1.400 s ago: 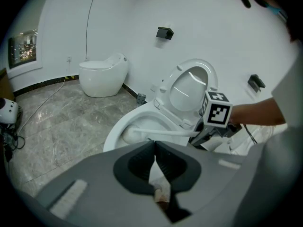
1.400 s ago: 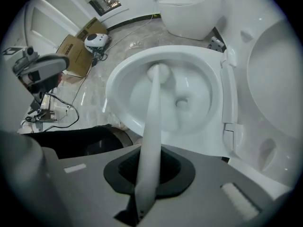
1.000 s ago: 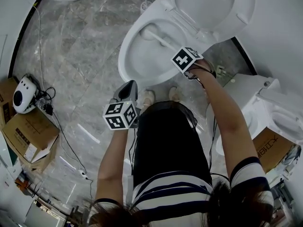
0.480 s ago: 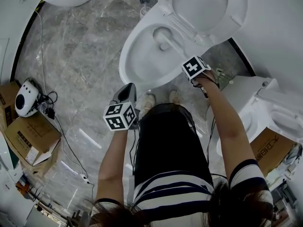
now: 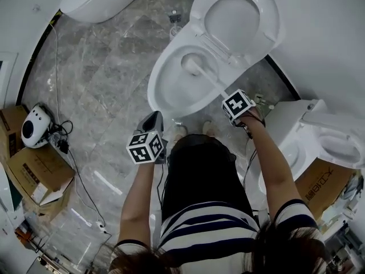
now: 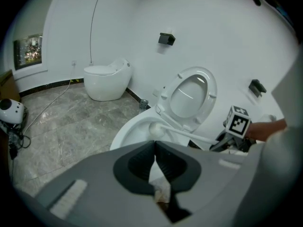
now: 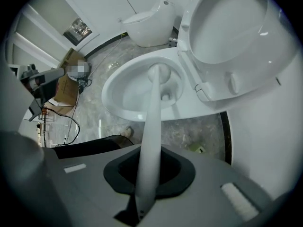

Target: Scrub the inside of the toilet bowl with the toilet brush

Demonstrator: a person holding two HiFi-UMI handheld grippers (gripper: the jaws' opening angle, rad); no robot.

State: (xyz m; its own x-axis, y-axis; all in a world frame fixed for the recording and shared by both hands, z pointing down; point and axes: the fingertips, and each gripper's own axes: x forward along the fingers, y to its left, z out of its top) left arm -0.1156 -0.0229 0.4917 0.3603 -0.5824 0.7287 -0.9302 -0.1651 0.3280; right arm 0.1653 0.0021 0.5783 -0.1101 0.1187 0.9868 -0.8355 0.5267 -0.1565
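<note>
the right gripper (image 7: 152, 170) squeezes the toilet brush (image 5: 206, 79) by its handle, and the brush head is down inside the toilet bowl (image 5: 155, 90). the left gripper (image 6: 155, 164) is pinched closed, empty, near the bowl.

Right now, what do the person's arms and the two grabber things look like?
The left gripper and right gripper are smooth grey shells with dark padded jaws. The left cube and right cube are white with black square markers. A thin dark cable trails from the right one. The person wears a top with dark and white stripes and short sleeves.
</note>
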